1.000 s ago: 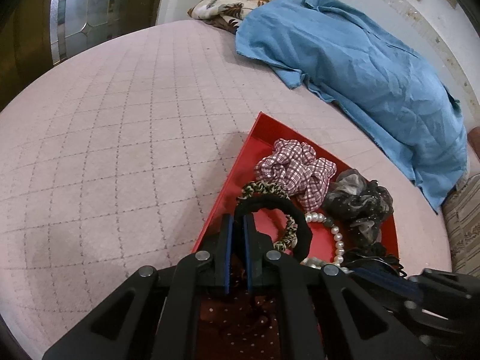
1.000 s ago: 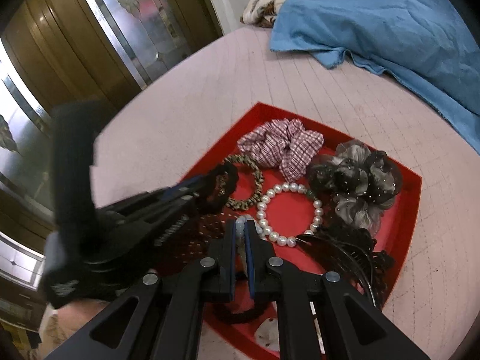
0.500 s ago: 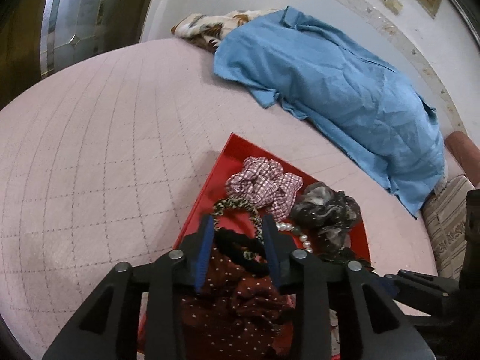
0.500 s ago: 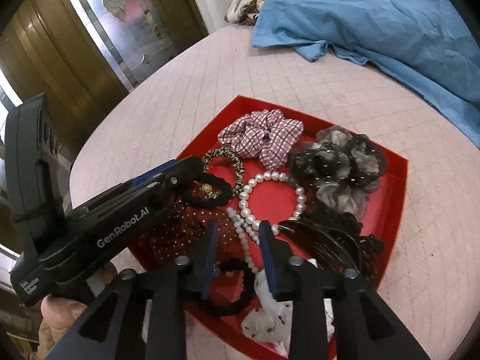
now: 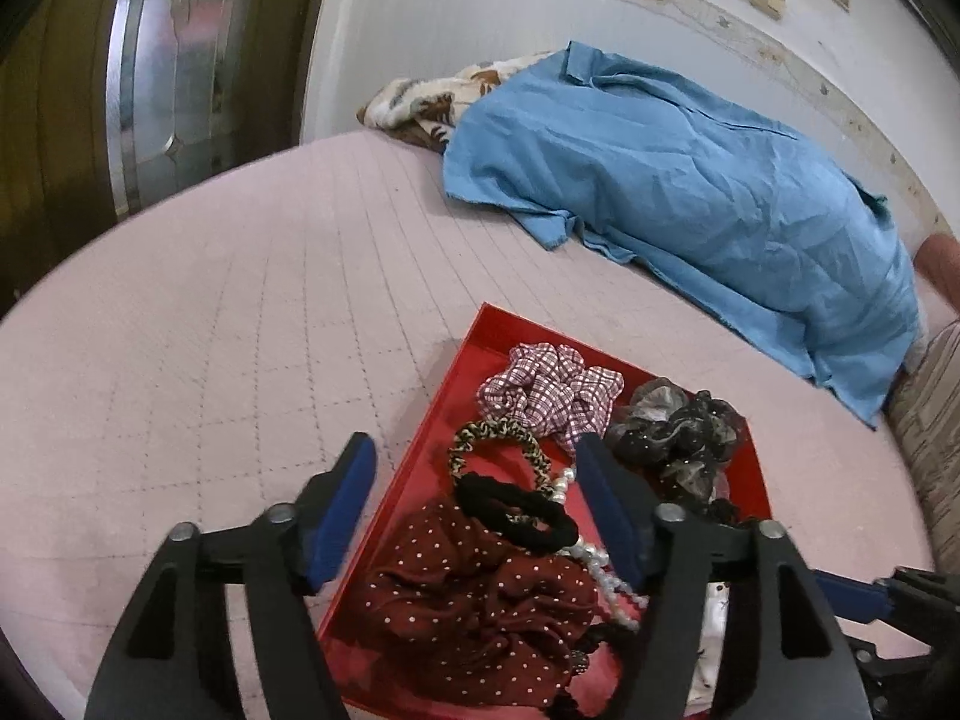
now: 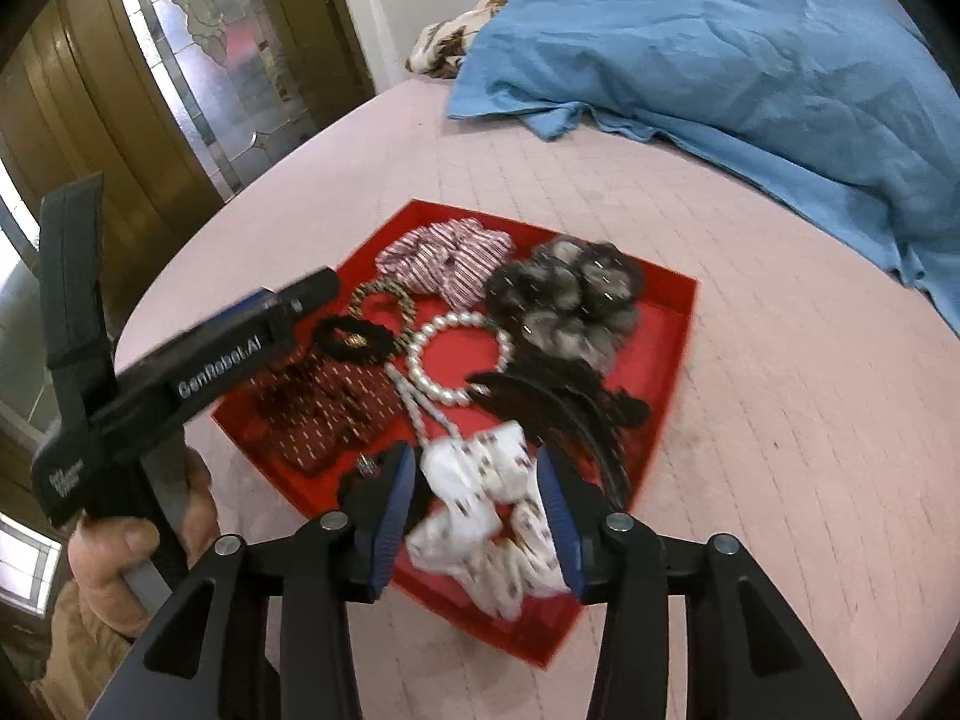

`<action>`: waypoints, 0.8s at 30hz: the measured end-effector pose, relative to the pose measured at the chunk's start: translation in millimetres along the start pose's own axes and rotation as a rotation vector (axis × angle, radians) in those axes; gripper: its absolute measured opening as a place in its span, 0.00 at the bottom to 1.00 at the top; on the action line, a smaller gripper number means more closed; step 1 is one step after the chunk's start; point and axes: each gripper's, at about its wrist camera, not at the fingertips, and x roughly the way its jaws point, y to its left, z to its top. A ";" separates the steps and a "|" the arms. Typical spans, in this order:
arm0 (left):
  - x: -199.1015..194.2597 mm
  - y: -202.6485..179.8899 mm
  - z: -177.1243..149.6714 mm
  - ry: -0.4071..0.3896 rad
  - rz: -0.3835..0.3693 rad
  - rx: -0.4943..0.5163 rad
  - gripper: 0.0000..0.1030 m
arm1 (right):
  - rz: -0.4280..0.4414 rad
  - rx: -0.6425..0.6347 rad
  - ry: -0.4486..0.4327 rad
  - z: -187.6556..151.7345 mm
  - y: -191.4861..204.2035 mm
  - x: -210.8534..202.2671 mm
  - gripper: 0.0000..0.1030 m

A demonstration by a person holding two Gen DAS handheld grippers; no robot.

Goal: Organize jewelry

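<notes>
A red tray [image 5: 441, 405] [image 6: 672, 360] lies on the pink quilted bed. It holds a plaid scrunchie [image 5: 549, 393] [image 6: 447, 258], a grey-black scrunchie [image 5: 675, 435] [image 6: 564, 300], a leopard hair band [image 5: 498, 438], a black hair tie [image 5: 516, 510] [image 6: 354, 339], a pearl bracelet [image 6: 459, 354], a dark red dotted scrunchie [image 5: 480, 606] [image 6: 324, 414], a black claw clip [image 6: 564, 414] and a white printed scrunchie [image 6: 486, 516]. My left gripper [image 5: 477, 468] is open and empty above the tray's near left part. My right gripper [image 6: 477, 468] is open and empty above the white scrunchie.
A blue cloth [image 5: 690, 198] [image 6: 720, 48] and a patterned fabric [image 5: 420, 102] lie at the far side of the bed. A wooden door with glass [image 6: 180, 60] stands left. The left gripper's body [image 6: 198, 372] shows in the right wrist view.
Both grippers opened wide and drew back up from the tray. The black hair tie and the pearl string now lie loose in the tray.
</notes>
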 end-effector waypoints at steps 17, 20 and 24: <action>-19.2 -28.2 -17.4 -0.126 0.215 0.142 0.75 | -0.088 0.090 -0.033 -44.0 -49.3 -37.5 0.55; -35.5 -37.2 -17.5 -0.153 0.239 0.136 0.75 | -0.092 0.116 -0.056 -53.2 -60.4 -49.7 0.57; -73.1 -53.2 -18.2 -0.269 0.280 0.124 0.96 | -0.100 0.155 -0.080 -62.7 -74.6 -58.9 0.60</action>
